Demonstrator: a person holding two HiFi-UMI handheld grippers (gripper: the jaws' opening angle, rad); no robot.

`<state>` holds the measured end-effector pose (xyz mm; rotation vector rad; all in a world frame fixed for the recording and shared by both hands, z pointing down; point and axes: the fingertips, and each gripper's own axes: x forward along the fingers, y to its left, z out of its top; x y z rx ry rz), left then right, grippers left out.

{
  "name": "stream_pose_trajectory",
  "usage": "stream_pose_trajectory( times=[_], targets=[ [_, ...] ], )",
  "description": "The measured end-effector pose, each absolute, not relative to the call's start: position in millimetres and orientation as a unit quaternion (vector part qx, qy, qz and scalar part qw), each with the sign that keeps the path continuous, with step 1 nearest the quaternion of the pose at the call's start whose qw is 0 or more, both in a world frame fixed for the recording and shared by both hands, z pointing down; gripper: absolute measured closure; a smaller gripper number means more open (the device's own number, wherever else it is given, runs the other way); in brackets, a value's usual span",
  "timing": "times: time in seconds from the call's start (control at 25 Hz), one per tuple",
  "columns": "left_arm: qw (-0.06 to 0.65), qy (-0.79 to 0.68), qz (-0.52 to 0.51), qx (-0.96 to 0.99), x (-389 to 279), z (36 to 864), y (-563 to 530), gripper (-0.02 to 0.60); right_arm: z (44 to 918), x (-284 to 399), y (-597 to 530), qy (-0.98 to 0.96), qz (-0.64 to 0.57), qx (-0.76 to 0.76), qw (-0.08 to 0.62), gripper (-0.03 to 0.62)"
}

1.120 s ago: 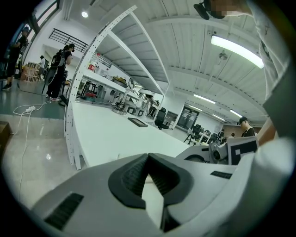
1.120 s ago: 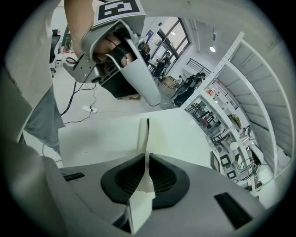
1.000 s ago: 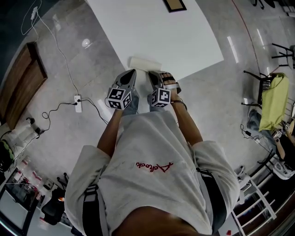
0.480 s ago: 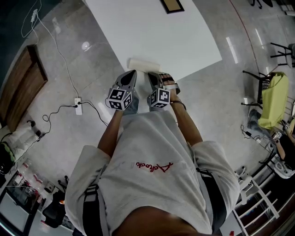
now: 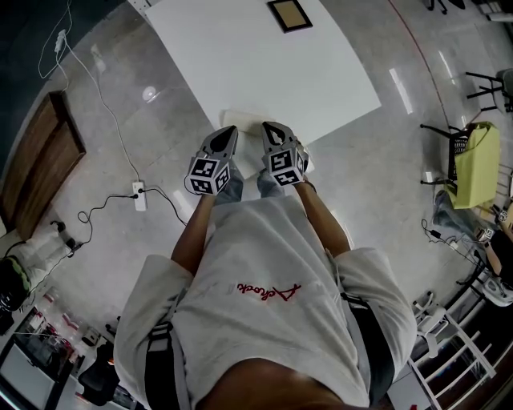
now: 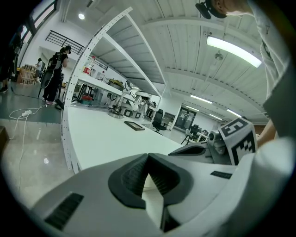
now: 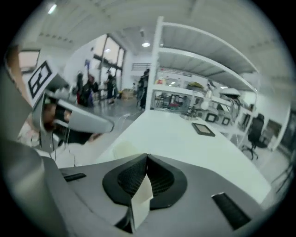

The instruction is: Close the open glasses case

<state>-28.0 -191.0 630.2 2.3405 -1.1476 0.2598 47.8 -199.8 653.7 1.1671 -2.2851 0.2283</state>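
A cream glasses case [image 5: 245, 120] lies at the near edge of the white table [image 5: 264, 64], mostly covered by both grippers. Whether its lid is up or down cannot be told. My left gripper [image 5: 230, 130] points at the case's left part, jaw tips together. My right gripper [image 5: 268, 126] sits over its right part, tips also together. In the left gripper view the jaws [image 6: 148, 155] meet, with a cream surface showing in the gap below the tips. In the right gripper view the jaws [image 7: 147, 156] meet likewise, and the case [image 7: 124, 149] shows just beyond them.
A small black-framed panel [image 5: 289, 14] lies far back on the table. On the floor to the left are a power strip [image 5: 139, 196] with cables and a wooden board [image 5: 40, 152]. A chair with a yellow cloth [image 5: 473, 164] stands at the right. People stand far off in the room.
Both grippers have moved forward over the table's near edge and now cover more of the case. The right gripper has turned slightly.
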Motion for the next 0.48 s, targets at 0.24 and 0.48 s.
stream_pose_trajectory(
  times=[0.24,0.48],
  targets=[
    [0.241,-0.424,0.088,0.869,-33.5,618.1,-200.5,0.56,614.7,62.0,-222.1,-0.837,0.184,0.501,0.118,0.566],
    [0.221,-0.418,0.075,0.878,-37.5,601.7,-208.2,0.56,592.4,52.7,-221.7,-0.846,0.147,0.503,0.101,0.566]
  ],
)
